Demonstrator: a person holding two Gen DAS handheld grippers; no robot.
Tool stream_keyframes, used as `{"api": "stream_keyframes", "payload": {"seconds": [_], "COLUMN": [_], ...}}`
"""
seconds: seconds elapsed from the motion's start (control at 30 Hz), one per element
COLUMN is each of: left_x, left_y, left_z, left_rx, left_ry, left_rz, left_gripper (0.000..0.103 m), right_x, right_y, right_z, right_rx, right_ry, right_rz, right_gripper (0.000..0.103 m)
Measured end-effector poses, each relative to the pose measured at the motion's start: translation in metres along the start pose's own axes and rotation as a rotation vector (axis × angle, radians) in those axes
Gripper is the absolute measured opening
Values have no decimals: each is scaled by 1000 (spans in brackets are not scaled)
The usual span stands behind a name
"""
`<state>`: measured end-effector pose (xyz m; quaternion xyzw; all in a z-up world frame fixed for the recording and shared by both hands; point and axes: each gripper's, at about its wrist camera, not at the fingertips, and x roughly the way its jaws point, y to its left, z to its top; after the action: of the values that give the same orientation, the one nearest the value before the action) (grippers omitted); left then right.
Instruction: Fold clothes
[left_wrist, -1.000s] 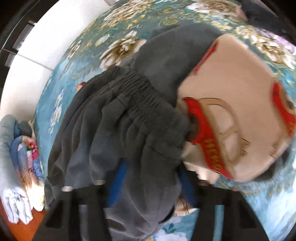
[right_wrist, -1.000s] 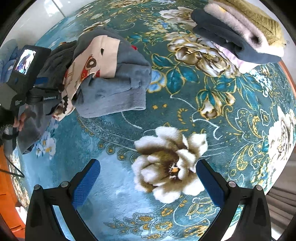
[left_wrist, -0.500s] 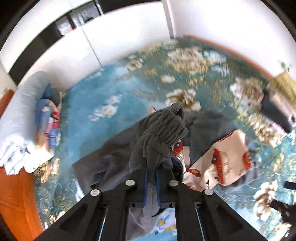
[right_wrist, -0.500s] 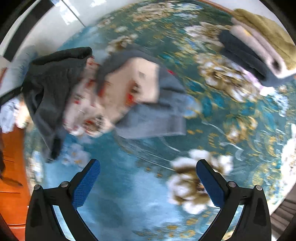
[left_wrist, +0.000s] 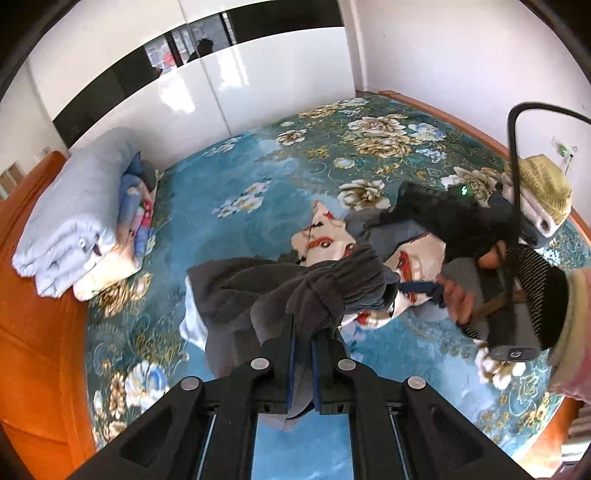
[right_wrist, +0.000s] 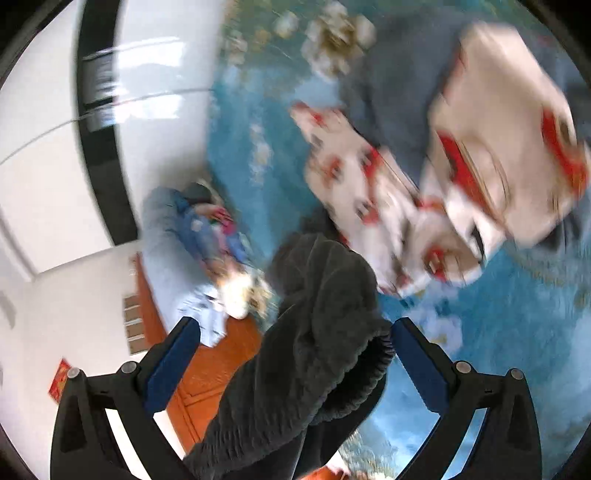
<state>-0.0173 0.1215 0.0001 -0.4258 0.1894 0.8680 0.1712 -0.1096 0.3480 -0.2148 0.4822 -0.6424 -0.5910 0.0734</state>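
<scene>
Above the floral bedspread (left_wrist: 258, 177), left tool (left_wrist: 301, 341) pinches grey trousers' waistband (left_wrist: 343, 284); right tool (right_wrist: 295, 354) gapes around it.

This is a bedroom in a home. A wide bed (left_wrist: 258, 206) with a teal, flower-patterned cover fills the room, edged by an orange wooden frame (left_wrist: 40, 332). At its head lies a rolled pale blue quilt (left_wrist: 70, 218) with folded bedding, and behind the bed stands a glossy white wardrobe (left_wrist: 192, 85) with a dark band along the top.
</scene>
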Motion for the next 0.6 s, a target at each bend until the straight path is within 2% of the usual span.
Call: {"api": "stream_keyframes", "payload": {"seconds": [0.13, 0.27, 0.4, 0.5, 0.53, 0.57, 0.6], "left_x": [-16, -27, -44, -58, -63, -69, -76], "left_y": [11, 21, 20, 22, 25, 29, 34], "left_z": [-15, -21, -30, -36, -37, -38, -39], "left_rx": [-26, -39, 16, 54, 60, 61, 61], "left_ry": [-10, -26, -45, -63, -71, -81, -93], "left_rz": [6, 5, -11, -18, -19, -20, -23], "left_gripper": [7, 7, 7, 7, 7, 7, 7], "right_x": [11, 22, 29, 33, 32, 30, 26], "right_y": [-36, -68, -79, -61, -53, -44, -36], "right_z": [-22, -54, -77, -84, -86, -88, -90], "right_rx": [83, 164, 255, 228, 209, 186, 166], "right_ry": [-1, 96, 96, 90, 86, 80, 72], "right_rz": [-49, -53, 47, 78, 78, 67, 49], "right_gripper": [103, 103, 103, 100, 88, 71, 64]}}
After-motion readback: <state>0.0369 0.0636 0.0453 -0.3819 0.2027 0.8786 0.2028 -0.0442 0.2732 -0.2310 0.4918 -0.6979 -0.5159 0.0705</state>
